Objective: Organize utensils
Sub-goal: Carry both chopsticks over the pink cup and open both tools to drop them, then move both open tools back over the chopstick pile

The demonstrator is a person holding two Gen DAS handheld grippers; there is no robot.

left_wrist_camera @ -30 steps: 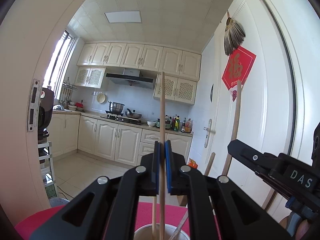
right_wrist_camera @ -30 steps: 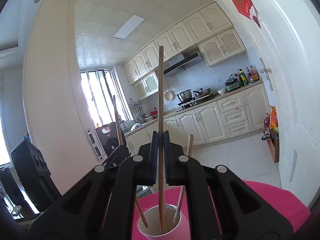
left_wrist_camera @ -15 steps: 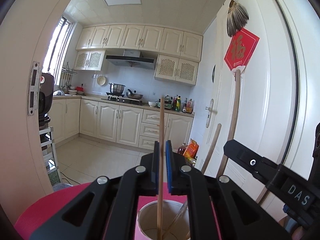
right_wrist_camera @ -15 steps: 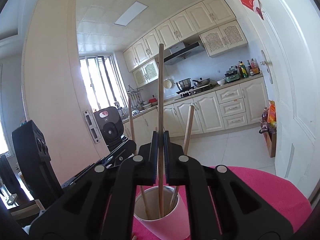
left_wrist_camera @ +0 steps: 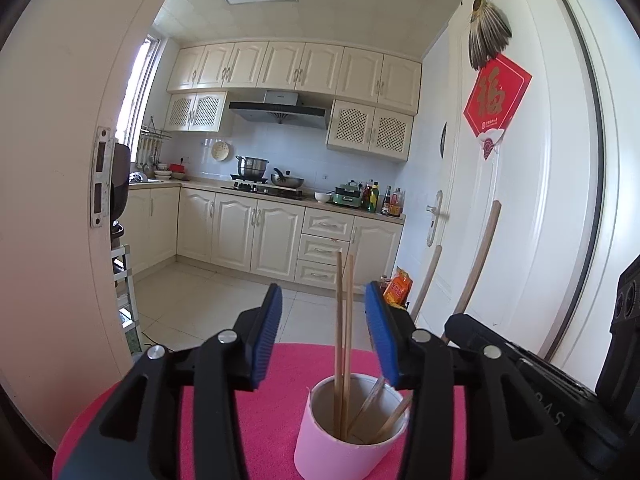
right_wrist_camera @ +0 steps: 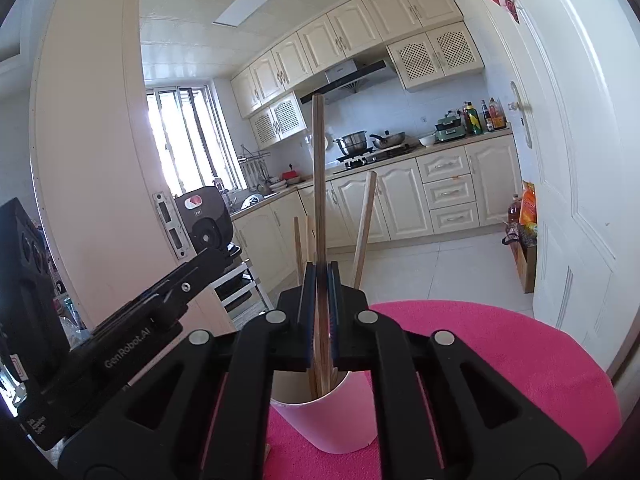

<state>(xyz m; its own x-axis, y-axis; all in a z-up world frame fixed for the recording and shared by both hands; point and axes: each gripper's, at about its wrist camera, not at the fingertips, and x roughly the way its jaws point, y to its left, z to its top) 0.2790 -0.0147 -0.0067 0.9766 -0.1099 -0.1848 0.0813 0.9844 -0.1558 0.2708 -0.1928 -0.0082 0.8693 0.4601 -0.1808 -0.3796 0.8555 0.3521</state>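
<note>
our left claw (left_wrist_camera: 324,334) is opening around two loose chopsticks (left_wrist_camera: 343,320) standing in the pink cup (left_wrist_camera: 344,444), while our right claw (right_wrist_camera: 320,312) pinches one chopstick (right_wrist_camera: 318,184) upright over it.

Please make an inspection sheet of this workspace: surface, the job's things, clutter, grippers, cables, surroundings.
Surface: round table with a pink cover.
Job's things: white cup standing on the table; two chopsticks upright in it, plus further wooden utensils leaning inside.
Clutter: nothing seen on the table besides the cup.
Grippers: left gripper has its jaws opening, the two chopsticks standing free between them; right gripper is shut on one chopstick, upright over the cup.
Cables: nothing seen.
Surroundings: kitchen with cream cabinets, pot and pan on the stove, bottles on the counter, white door with a red decoration.
</note>
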